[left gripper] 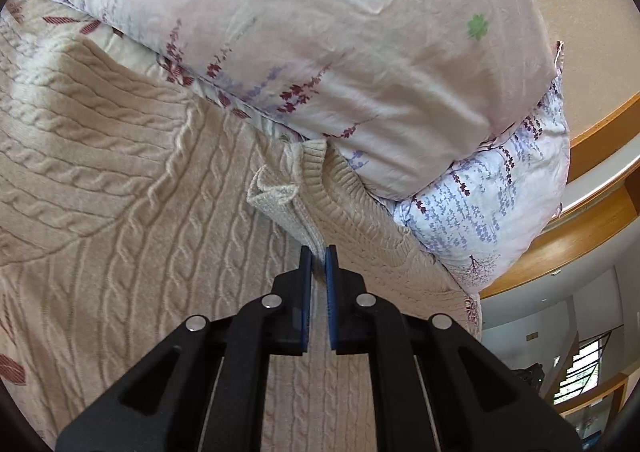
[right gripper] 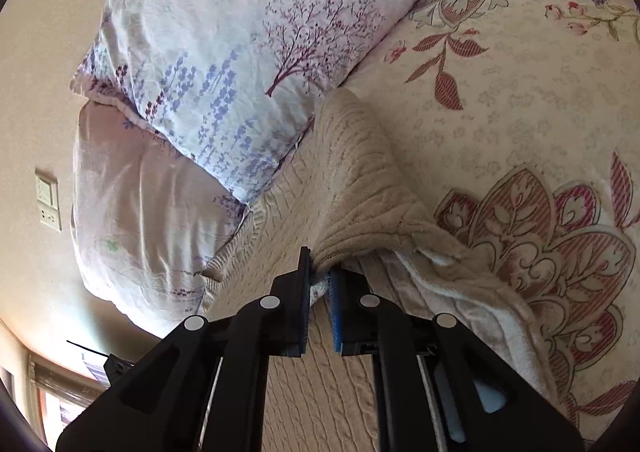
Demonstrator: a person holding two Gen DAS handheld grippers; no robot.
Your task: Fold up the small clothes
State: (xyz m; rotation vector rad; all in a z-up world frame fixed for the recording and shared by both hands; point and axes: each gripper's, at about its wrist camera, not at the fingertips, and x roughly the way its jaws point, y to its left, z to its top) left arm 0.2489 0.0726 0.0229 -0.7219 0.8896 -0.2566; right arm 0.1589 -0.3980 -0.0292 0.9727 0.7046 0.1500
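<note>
A beige cable-knit sweater [left gripper: 132, 179] lies spread on the bed, its ribbed hem or collar edge [left gripper: 316, 175] against the pillows. My left gripper [left gripper: 319, 256] is shut on a fold of the sweater's ribbed edge. In the right wrist view the same sweater [right gripper: 352, 179] shows its inner side, one part lifted into a ridge. My right gripper [right gripper: 320, 272] is shut on that lifted sweater edge, with fabric pinched between the blue pads [right gripper: 335, 308].
Two stacked floral pillows [left gripper: 304, 35] lie just beyond the sweater, also in the right wrist view [right gripper: 224, 63]. The floral bedspread [right gripper: 520, 111] stretches right. A wall [right gripper: 36, 91] with a switch plate [right gripper: 48, 203] and a wooden rail [left gripper: 592, 131] lie beyond.
</note>
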